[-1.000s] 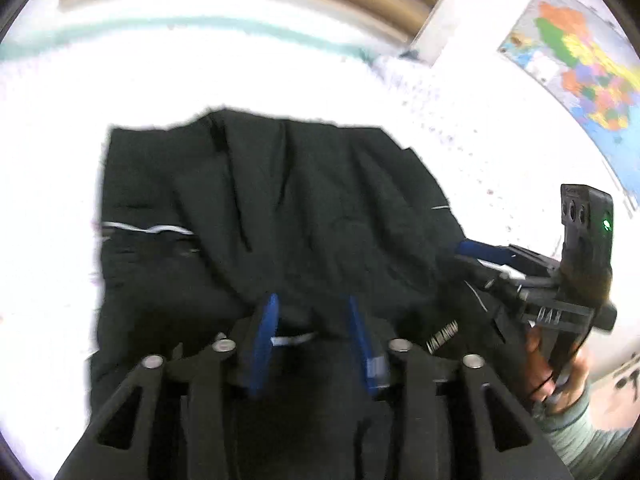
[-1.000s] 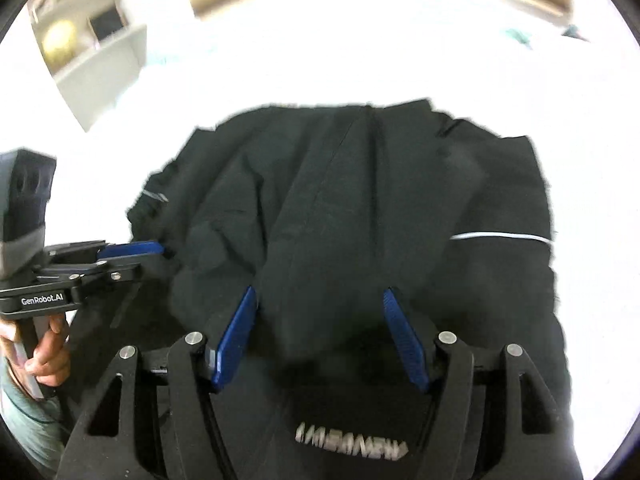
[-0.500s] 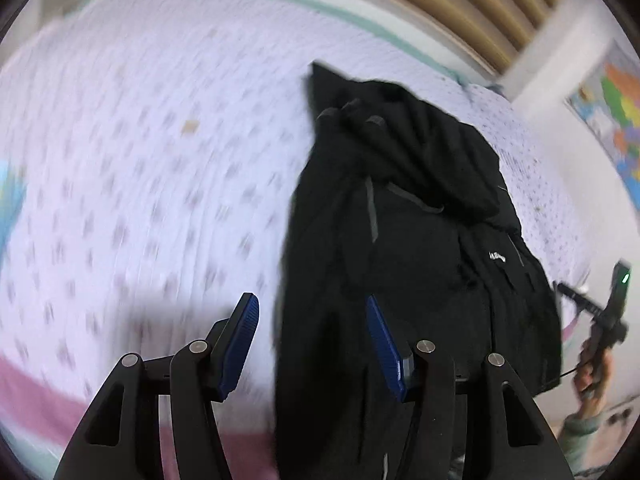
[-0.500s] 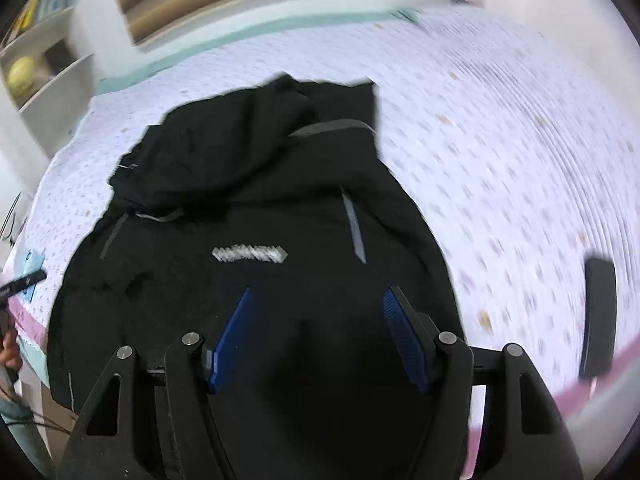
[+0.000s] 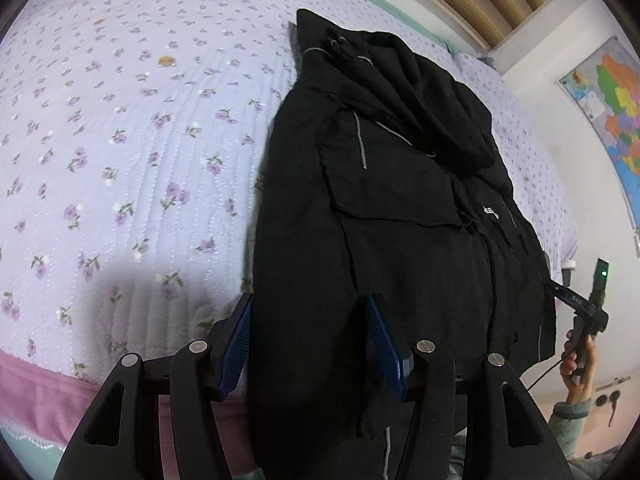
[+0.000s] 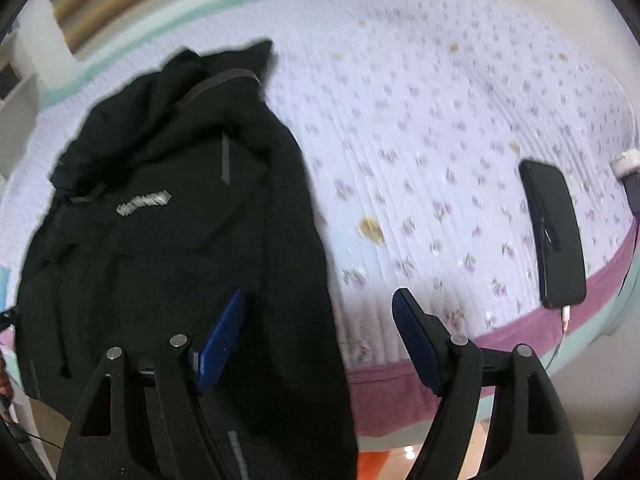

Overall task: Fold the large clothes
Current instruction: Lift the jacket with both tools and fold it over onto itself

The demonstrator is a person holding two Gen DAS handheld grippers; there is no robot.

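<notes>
1. Both grippers have drawn back from over the middle of the black jacket (image 5: 400,216) toward the near edge of the bed (image 5: 120,160); a second earlier the garment filled each wrist view, and now the floral quilt shows on either side.
2. Left gripper (image 5: 310,344): the jaws stand moderately wide, a little wider than a second ago. The jacket's near left edge lies between the blue pads, hanging over the bed edge. No pad is seen pressing on the cloth, so this reads as a straddle, not a grip.
3. Right gripper (image 6: 318,336): the jaws stand moderately wide. The jacket's right edge runs between the pads, close to the left pad, with bare quilt beside the right pad. No grip is visible.
4. Task item location: the jacket lies lengthwise on the bed, hood end farthest from the cameras, hem draped over the near edge.
5. Probable reason for the placement: each gripper is aligned with one long side edge near the hem, which suits taking both lower corners for a fold toward the hood. This is a judgement only.
6. Markings: a silver chest logo (image 6: 144,203) is present but blurred and unreadable. Grey reflective strips run along the seams.
7. Other items: a black phone (image 6: 554,236) with a cable rests on the quilt, well apart from the jacket; a coloured wall map (image 5: 612,108) hangs beyond.
</notes>
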